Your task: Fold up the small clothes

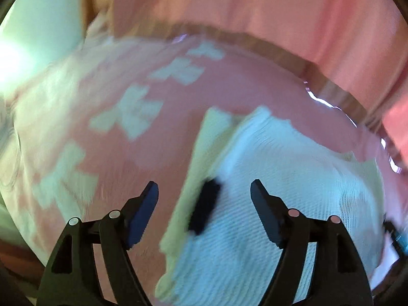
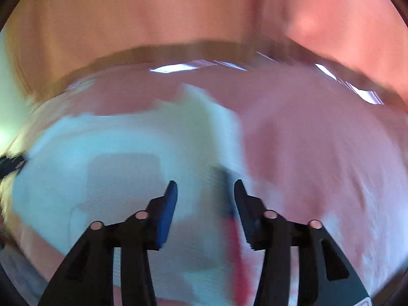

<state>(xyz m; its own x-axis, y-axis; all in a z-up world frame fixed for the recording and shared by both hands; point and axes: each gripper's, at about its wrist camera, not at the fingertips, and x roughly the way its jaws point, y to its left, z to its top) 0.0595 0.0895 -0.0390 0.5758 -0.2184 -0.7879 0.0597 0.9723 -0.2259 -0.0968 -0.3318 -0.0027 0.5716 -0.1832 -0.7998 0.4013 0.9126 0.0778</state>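
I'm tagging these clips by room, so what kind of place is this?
Probably a home, likely a bedroom or living area, though blur limits certainty. A pink patterned cloth covers the work surface, a pale ribbed garment lies on it, and pink drapery hangs behind.

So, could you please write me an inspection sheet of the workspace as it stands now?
Surface: pink cloth with pale block pattern covers it; brown rim at the far edge.
Job's things: white knitted garment lies on the cloth; a dark patch on it, too blurred to identify.
Clutter: nothing seen.
Grippers: left gripper open above the garment, nothing held; right gripper open, nothing held.
Cables: nothing seen.
Surroundings: pinkish, blurred backdrop.
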